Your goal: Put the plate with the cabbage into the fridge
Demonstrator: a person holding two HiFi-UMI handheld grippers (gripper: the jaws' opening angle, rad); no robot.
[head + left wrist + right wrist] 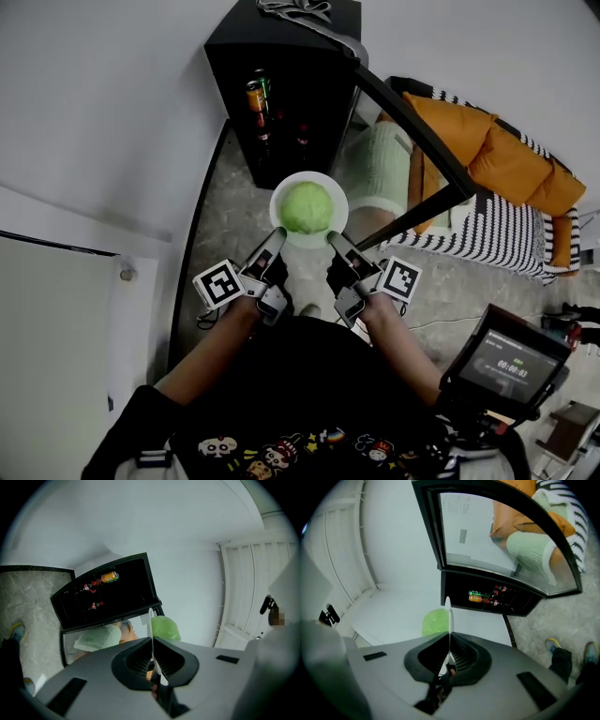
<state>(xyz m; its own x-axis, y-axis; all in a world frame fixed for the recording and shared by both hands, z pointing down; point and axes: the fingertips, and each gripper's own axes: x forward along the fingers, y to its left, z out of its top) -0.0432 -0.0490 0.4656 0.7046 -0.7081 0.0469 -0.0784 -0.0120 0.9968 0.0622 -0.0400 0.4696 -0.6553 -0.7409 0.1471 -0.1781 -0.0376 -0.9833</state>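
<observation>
Jaws pinched tight, left gripper (277, 236) and right gripper (337, 239) gripping opposite rims of the white plate (278, 199), cabbage (307, 207) sitting on it, plate hanging just before the open black fridge (281, 66).

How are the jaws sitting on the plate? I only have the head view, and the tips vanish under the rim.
Observer: In the left gripper view, the left hand-held gripper is shut on the plate. The thin white rim runs edge-on between the jaws.
Operator: And the right side?
Observer: The right gripper view shows the same thing. The right hand-held gripper is shut on the rim, with the cabbage just past the jaws, to the left of the rim.
</observation>
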